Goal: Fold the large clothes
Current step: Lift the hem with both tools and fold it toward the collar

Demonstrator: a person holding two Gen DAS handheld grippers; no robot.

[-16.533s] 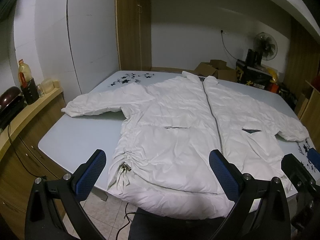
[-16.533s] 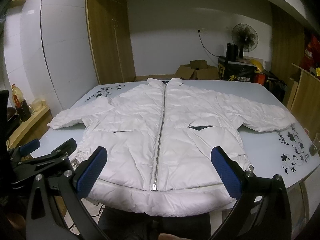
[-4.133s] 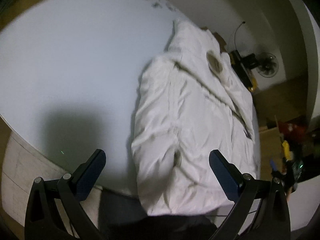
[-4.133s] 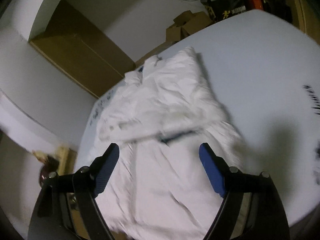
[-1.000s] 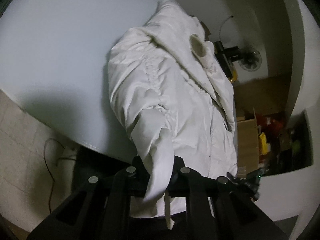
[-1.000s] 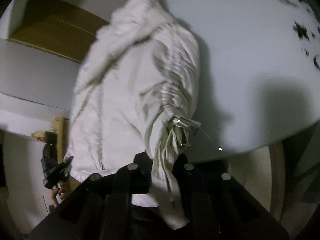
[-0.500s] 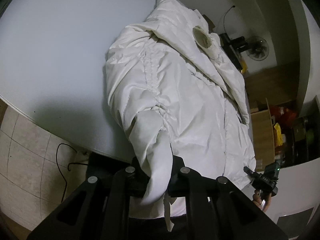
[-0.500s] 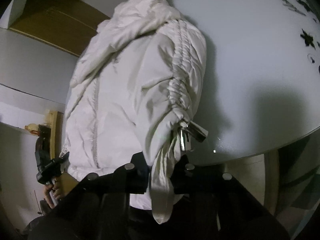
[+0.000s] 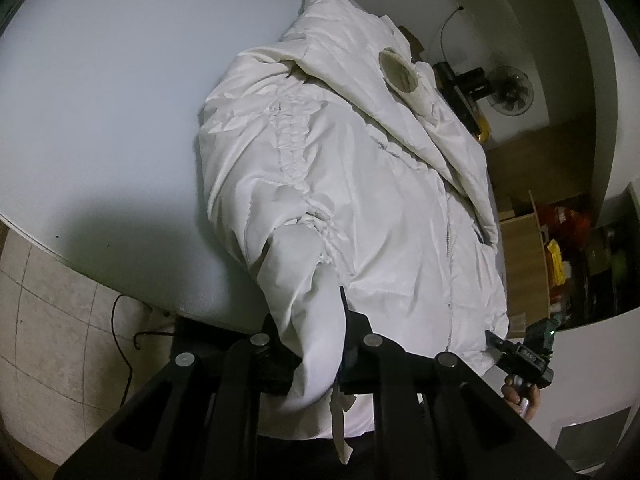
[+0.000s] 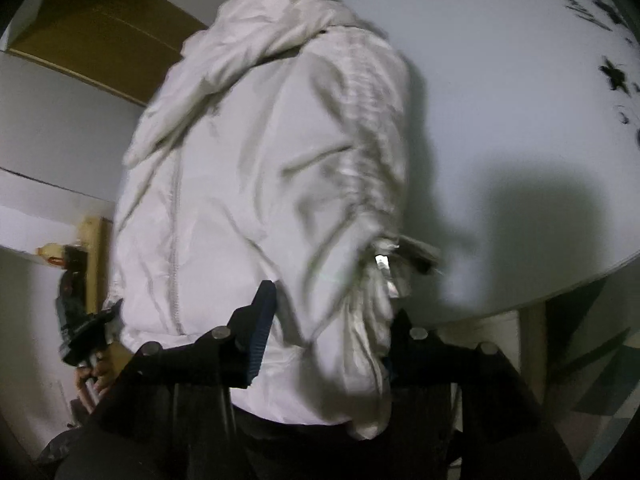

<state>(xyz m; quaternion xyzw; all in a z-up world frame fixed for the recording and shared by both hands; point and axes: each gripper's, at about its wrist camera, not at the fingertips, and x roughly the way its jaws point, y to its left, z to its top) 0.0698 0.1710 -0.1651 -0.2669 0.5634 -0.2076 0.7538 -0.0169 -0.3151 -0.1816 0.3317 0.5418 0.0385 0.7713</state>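
I hold the white padded jacket (image 9: 360, 184), which lies on the pale table (image 9: 100, 120) with its sleeves folded in, by its 2 hem corners, so I judge I can lift the bottom edge up toward the collar. My left gripper (image 9: 316, 344) is clamped on one gathered corner; my right gripper (image 10: 324, 340) has its fingers parted around the other, so I cannot tell whether it grips. The dark print on the table (image 10: 592, 12) is too blurred to read.

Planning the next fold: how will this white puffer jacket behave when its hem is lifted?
The jacket is probably floppy: its hem drapes limply from the left claw. Likely light and puffy. The right claw looks partly open, so the smooth fabric might slip.
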